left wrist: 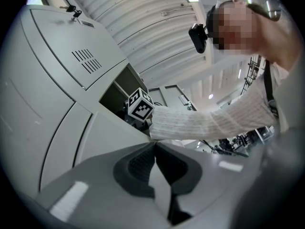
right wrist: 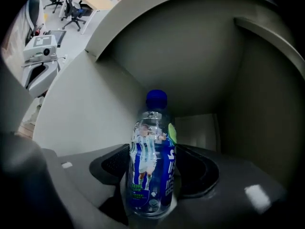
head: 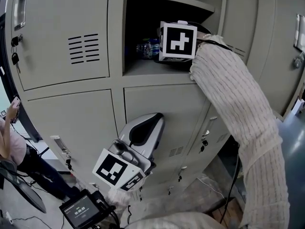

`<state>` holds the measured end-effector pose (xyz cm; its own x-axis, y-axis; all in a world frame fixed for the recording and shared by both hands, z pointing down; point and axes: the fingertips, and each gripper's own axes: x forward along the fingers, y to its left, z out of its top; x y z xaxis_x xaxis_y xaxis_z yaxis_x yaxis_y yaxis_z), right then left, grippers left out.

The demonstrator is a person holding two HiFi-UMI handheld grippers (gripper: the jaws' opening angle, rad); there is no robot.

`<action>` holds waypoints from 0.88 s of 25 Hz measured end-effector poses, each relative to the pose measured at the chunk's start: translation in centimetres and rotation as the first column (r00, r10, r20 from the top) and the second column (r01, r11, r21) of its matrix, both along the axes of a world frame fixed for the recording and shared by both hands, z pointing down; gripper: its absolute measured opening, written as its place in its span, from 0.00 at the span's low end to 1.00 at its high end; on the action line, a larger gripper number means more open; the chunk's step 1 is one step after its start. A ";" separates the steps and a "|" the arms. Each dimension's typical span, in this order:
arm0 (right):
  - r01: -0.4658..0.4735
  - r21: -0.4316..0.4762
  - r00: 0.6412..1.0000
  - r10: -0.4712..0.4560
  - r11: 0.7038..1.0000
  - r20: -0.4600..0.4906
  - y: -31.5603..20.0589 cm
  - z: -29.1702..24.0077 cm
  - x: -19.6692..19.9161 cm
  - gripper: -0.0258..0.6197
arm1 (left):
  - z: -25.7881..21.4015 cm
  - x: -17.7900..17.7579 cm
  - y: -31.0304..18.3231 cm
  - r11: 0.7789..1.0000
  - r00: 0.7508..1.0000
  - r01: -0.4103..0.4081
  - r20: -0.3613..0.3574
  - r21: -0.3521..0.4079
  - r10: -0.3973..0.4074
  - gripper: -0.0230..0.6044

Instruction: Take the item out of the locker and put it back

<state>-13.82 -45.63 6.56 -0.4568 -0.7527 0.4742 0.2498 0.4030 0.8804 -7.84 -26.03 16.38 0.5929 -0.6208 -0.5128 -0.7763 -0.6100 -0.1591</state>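
A clear bottle (right wrist: 150,166) with a blue cap and a blue label stands upright on the floor of the open locker compartment (head: 147,67). My right gripper (right wrist: 151,162) reaches into that compartment, its dark pads against both sides of the bottle. In the head view only the right gripper's marker cube (head: 177,41) and a bit of the bottle (head: 147,48) show. My left gripper (head: 147,123) is held low in front of the closed lower doors, pointing up, its jaws together and holding nothing.
Closed grey locker doors (head: 62,37) surround the open compartment, and keys (head: 14,49) hang from the upper left one. The compartment's own door (head: 248,18) stands open at the right. A person (head: 12,142) stands at the far left. A small screen device (head: 81,209) is below.
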 end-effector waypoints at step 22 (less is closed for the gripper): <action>0.003 0.206 1.000 -0.007 0.979 0.021 2.1 -0.4 2.0 0.52 | 0.3 0.7 0.9 1.000 1.000 0.017 0.001 -0.003 -0.017 0.03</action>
